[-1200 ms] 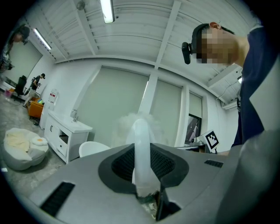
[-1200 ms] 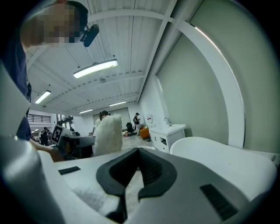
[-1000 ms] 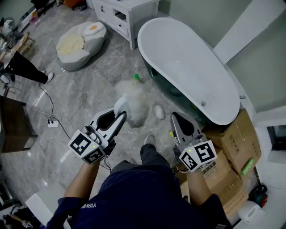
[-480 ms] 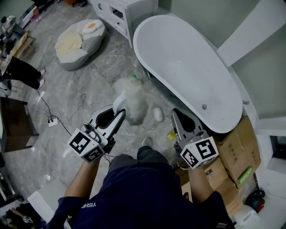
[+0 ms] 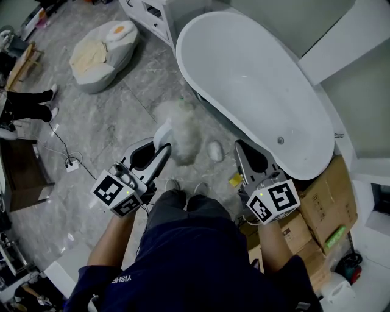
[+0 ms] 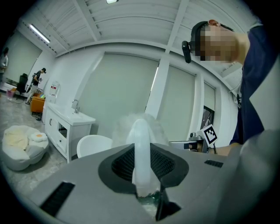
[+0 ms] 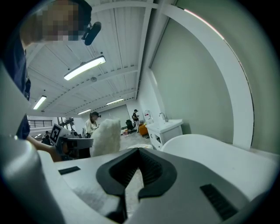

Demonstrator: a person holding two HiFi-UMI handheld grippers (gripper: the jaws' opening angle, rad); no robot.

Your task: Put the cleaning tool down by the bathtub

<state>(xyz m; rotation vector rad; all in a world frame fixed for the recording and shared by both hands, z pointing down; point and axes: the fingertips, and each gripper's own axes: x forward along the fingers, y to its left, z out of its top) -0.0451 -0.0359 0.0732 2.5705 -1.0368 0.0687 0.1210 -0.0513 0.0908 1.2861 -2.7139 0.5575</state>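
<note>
Two grippers are out ahead of me, both pointing across the grey stone floor (image 5: 116, 122) toward the bathtub (image 5: 256, 79). My left gripper (image 5: 159, 151) is clenched on the cleaning tool (image 5: 181, 131). In the left gripper view its smooth white handle (image 6: 141, 153) stands upright between the dark ribbed pads, which press on it from both sides. Beyond the jaws the handle ends in a fluffy white head. From the head view that head hangs over the floor just beside the tub's dark outer wall, near the middle of the tub's long side. Whether the fluff brushes the floor I cannot tell from above.

My right gripper (image 5: 241, 151) is drawn together with nothing in it. In the right gripper view only a thin slit shows between its pads. It sits to the right of the tool, apart from it, and also close to the tub wall.

A small white oval thing (image 5: 214, 150) lies on the floor between the two grippers, and a yellow scrap (image 5: 235, 180) lies near my right gripper. My shoes (image 5: 172, 184) stand just behind the tool. Cardboard boxes (image 5: 329, 195) are stacked at the tub's near end, on my right. A white vanity cabinet (image 5: 149, 12) stands at its far end, and a pale floor cushion (image 5: 100, 52) lies well off to the left.
</note>
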